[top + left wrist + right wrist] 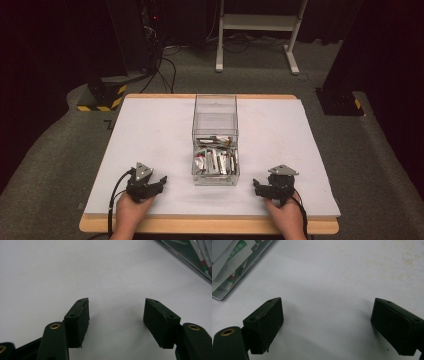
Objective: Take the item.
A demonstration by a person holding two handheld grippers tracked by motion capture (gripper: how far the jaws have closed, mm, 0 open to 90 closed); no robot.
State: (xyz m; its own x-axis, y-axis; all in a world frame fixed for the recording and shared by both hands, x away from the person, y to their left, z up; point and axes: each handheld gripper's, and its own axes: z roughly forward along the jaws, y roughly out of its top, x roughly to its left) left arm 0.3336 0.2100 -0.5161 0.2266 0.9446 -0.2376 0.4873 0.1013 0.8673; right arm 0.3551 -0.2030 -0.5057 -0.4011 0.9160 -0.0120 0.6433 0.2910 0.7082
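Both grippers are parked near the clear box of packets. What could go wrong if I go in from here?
1. The clear box has tall see-through walls, so a gripper coming in low may hit one and push the box.
2. The packets lie piled and overlapping; open jaws might take several at once.
3. The left gripper and right gripper flank the narrow box and could collide reaching in together.

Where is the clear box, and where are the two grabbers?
Box (215, 107): high view, far wall.
Left gripper (161, 181): high view, between the fingertips.
Right gripper (255, 185): high view, between the fingertips.
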